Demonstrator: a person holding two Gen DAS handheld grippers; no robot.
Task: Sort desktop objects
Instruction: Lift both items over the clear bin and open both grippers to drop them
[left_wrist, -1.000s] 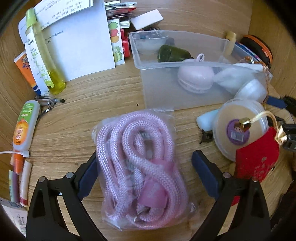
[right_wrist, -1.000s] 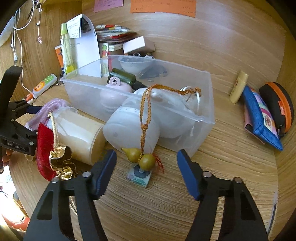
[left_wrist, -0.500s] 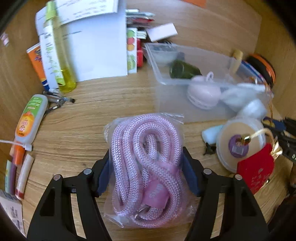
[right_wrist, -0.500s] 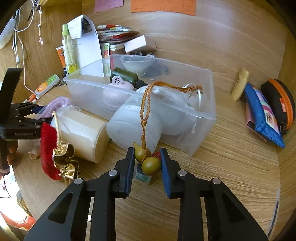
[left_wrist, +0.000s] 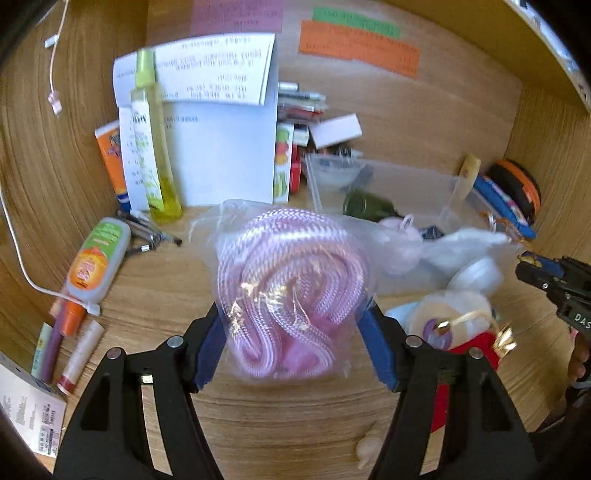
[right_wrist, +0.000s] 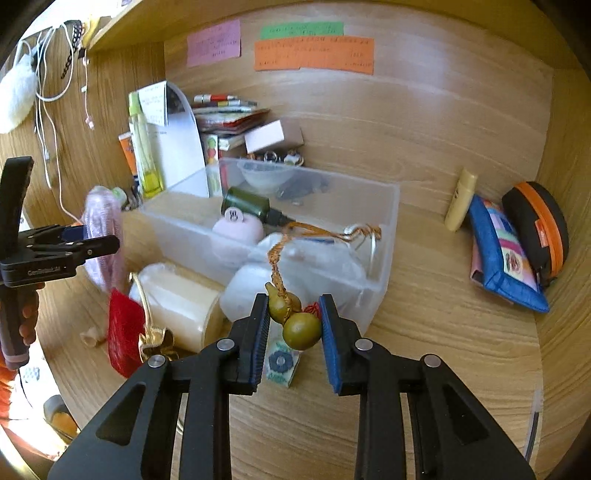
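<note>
Left wrist view: left gripper (left_wrist: 291, 332) is pinching the bagged pink rope (left_wrist: 290, 291); right gripper (right_wrist: 293, 325) is clamping the gourd charm (right_wrist: 293, 321) beside the clear bin (right_wrist: 384, 258).

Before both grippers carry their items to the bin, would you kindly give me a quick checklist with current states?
1. Left gripper shut on rope bag: ok.
2. Bag off the desk: ok.
3. Right gripper shut on gourd charm: ok.
4. Charm's cord free of the bin: not ok, draped over the contents.
5. Space left in the bin: cannot tell.
</note>
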